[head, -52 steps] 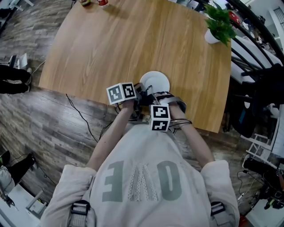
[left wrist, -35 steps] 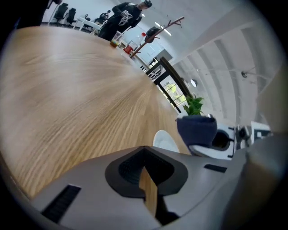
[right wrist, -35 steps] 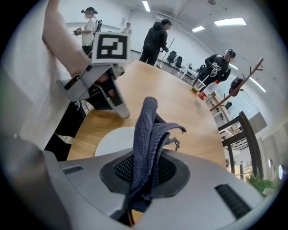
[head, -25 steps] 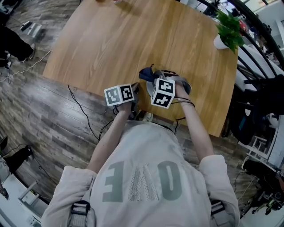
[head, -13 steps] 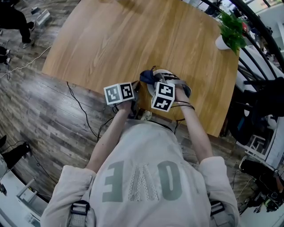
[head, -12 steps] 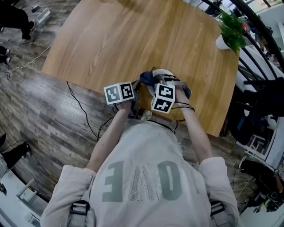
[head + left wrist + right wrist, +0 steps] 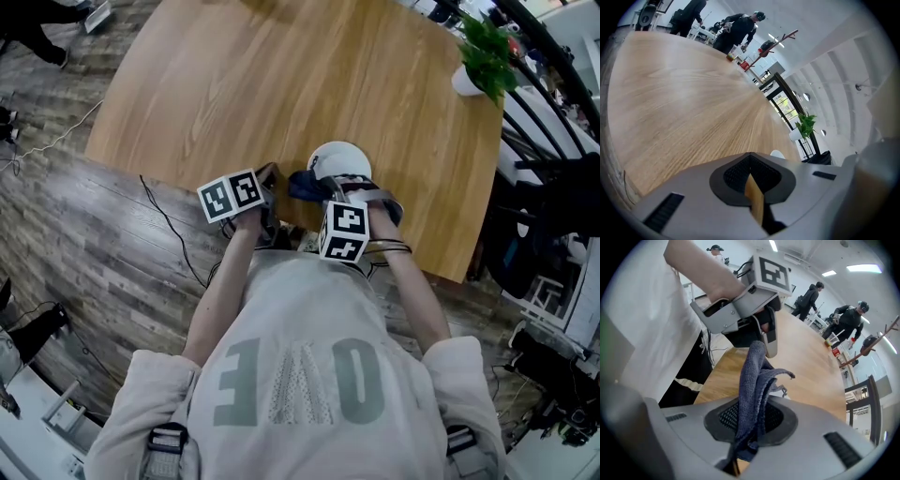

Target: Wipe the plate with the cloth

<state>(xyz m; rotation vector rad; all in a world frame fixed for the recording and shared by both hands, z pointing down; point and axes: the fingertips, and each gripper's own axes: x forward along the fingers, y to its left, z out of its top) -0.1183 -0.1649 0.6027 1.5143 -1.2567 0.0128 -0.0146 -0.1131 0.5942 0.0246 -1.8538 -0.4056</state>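
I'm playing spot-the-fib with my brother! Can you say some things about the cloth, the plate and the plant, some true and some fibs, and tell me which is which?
1. The right gripper is pinching a dark blue cloth. True.
2. The left gripper is holding the plate. False: its jaws are shut on nothing, and the plate lies on the table.
3. The plate is white. True.
4. The potted plant stands right next to the plate. False: it stands at the table's far right corner, well away from the plate.
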